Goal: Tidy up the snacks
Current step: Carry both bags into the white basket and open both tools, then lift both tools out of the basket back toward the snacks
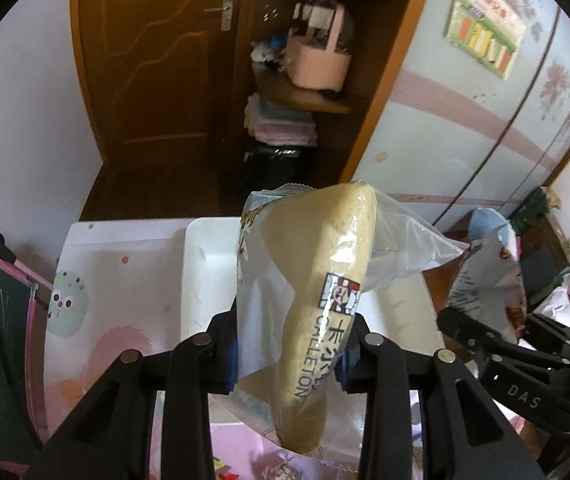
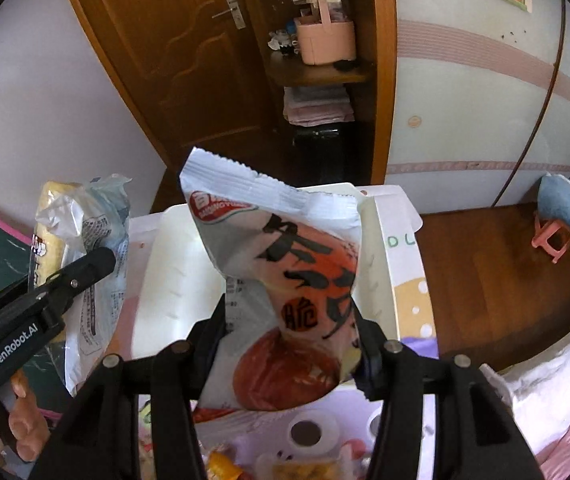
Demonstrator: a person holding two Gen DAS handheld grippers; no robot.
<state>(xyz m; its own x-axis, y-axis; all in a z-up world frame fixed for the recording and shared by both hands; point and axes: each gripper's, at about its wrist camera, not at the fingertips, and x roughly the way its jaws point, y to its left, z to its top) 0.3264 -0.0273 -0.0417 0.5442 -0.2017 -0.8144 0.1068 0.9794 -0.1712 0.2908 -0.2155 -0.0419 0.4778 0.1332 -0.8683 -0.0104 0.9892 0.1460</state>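
Left gripper point(image 1: 289, 354) clamped on a wrapped cake roll point(image 1: 325, 292); right gripper point(image 2: 291, 338) clamped on a crisp snack bag point(image 2: 285, 280). Both packets are held raised above the white bin point(image 1: 205, 272) on the table. Judged best: each lowered well inside the walls before release, one at a time, grip kept light to spare the contents.
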